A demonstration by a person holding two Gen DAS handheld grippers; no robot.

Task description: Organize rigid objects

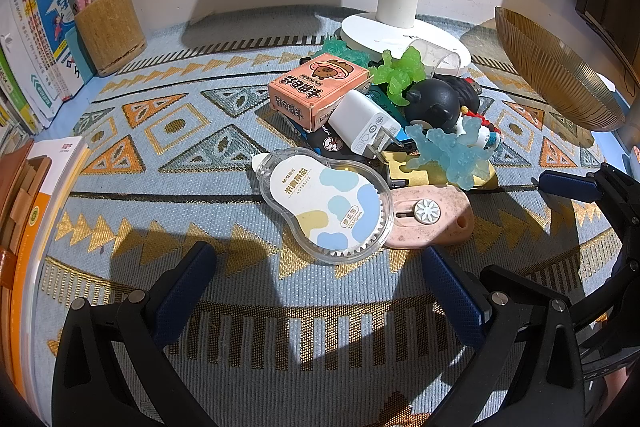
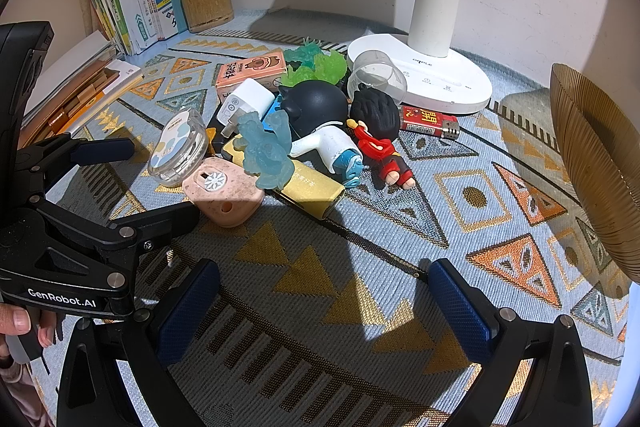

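A pile of small rigid things lies on the patterned cloth. At its near edge are a clear correction tape point(image 1: 324, 211) point(image 2: 178, 151) and a pink cutter point(image 1: 428, 217) point(image 2: 224, 193). Behind them sit a pink box point(image 1: 316, 89), a white charger point(image 1: 366, 121), a blue translucent figure point(image 1: 448, 151), a green figure point(image 1: 400, 73) and a black round figure point(image 1: 434, 103). My left gripper point(image 1: 320, 291) point(image 2: 164, 181) is open, just short of the correction tape. My right gripper point(image 2: 324, 303) is open over bare cloth, nearer than a yellow box point(image 2: 316, 187) and a red-clothed doll point(image 2: 380, 143).
A white lamp base point(image 2: 440, 83) stands behind the pile, with a clear cup point(image 2: 376, 75) and a red lighter point(image 2: 428, 123) by it. A golden ribbed bowl point(image 1: 556, 71) point(image 2: 596, 167) sits at the right. A pen holder point(image 1: 110, 27) and books line the left.
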